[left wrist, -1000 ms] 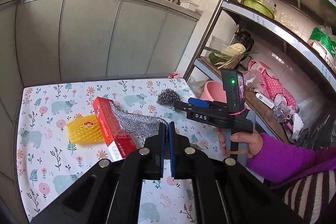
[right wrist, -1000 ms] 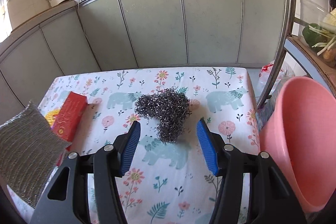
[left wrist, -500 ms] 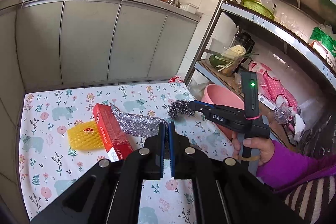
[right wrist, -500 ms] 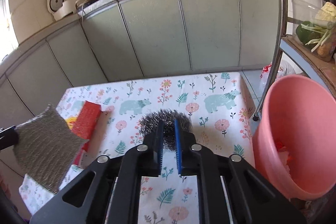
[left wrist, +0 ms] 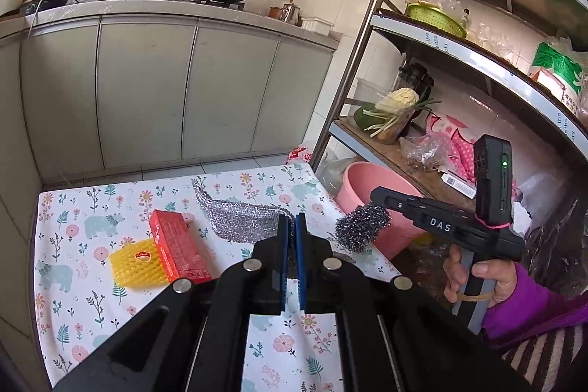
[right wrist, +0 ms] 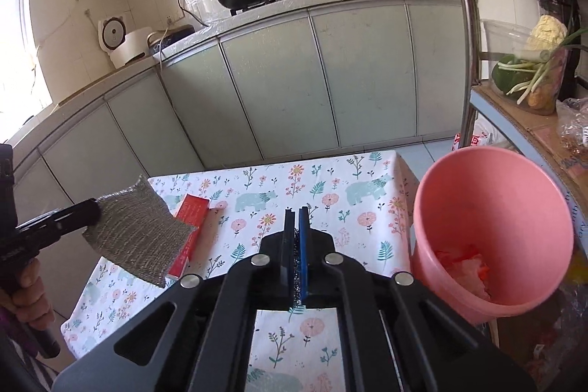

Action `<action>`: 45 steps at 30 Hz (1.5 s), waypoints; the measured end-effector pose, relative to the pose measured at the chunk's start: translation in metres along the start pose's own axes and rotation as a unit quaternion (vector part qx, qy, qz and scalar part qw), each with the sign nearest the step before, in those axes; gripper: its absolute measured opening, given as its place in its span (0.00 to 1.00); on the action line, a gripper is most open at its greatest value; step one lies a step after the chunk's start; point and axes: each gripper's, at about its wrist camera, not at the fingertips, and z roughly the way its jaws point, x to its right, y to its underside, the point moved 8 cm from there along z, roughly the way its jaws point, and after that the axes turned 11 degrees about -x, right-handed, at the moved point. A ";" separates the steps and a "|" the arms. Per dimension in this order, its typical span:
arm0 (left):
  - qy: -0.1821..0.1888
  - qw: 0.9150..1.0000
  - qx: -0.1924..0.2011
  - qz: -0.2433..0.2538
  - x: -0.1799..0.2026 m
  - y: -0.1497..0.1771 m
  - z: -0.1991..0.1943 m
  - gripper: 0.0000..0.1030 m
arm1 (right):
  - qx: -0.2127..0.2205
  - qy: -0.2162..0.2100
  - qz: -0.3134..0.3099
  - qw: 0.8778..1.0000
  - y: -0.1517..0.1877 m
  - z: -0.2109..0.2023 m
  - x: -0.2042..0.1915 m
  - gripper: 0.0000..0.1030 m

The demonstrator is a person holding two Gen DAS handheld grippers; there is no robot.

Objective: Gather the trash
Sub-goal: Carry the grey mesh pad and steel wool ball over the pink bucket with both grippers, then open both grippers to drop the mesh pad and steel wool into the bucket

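Note:
My left gripper (left wrist: 291, 222) is shut on a silver scouring cloth (left wrist: 239, 217), held above the flowered table (left wrist: 73, 215); the cloth also shows in the right wrist view (right wrist: 136, 230). My right gripper (right wrist: 297, 212) is shut on a steel wool ball (right wrist: 296, 263), seen in the left wrist view (left wrist: 362, 226) lifted near the table's right edge beside the pink bucket (left wrist: 367, 179). The bucket (right wrist: 492, 208) holds some trash. A red box (left wrist: 178, 247) and a yellow sponge (left wrist: 137, 263) lie on the table.
A metal shelf rack (left wrist: 352, 68) with vegetables and bags stands right of the table, behind the bucket. Grey kitchen cabinets (left wrist: 147, 90) with pans on the stove run along the back wall.
My right gripper closed on the steel wool ball and lifted it off the table toward the pink bucket. My left gripper rose a little with the silver cloth.

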 end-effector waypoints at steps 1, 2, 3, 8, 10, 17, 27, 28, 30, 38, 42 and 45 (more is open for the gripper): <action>0.000 1.000 0.000 0.000 0.001 -0.001 0.001 0.03 | 0.004 0.000 0.003 1.000 -0.001 -0.003 0.002 0.02; 0.000 1.000 0.000 0.001 0.002 -0.002 0.002 0.03 | 0.008 0.001 0.007 1.000 -0.002 -0.007 0.005 0.02; 0.001 1.000 0.001 0.001 0.003 -0.004 0.002 0.03 | 0.012 0.003 0.009 1.000 -0.004 -0.010 0.007 0.02; 0.006 1.000 0.005 0.014 0.013 -0.017 0.009 0.03 | 0.031 0.025 0.015 0.999 -0.010 -0.024 0.023 0.02; 0.011 1.000 0.009 0.022 0.020 -0.026 0.013 0.03 | 0.040 0.038 0.018 0.998 -0.013 -0.030 0.031 0.02; 0.042 0.997 0.014 0.065 0.064 -0.064 0.049 0.03 | 0.063 0.089 0.053 0.993 -0.017 -0.050 0.082 0.02; 0.094 0.986 -0.010 0.137 0.152 -0.095 0.132 0.03 | 0.059 0.143 0.114 0.981 -0.003 -0.045 0.154 0.02; 0.096 0.985 -0.017 0.145 0.161 -0.094 0.143 0.03 | 0.056 0.145 0.121 0.980 0.000 -0.042 0.161 0.02; 0.099 0.982 -0.032 0.155 0.175 -0.091 0.164 0.03 | 0.050 0.149 0.133 0.979 0.006 -0.038 0.171 0.02; 0.081 0.980 -0.090 0.160 0.187 -0.066 0.232 0.03 | 0.032 0.158 0.155 0.975 0.022 -0.020 0.193 0.02; 0.072 0.980 -0.104 0.154 0.179 -0.059 0.246 0.04 | 0.027 0.162 0.159 0.973 0.025 -0.014 0.196 0.02; 0.064 0.981 -0.100 0.151 0.174 -0.058 0.247 0.04 | 0.025 0.162 0.163 0.973 0.025 -0.013 0.197 0.02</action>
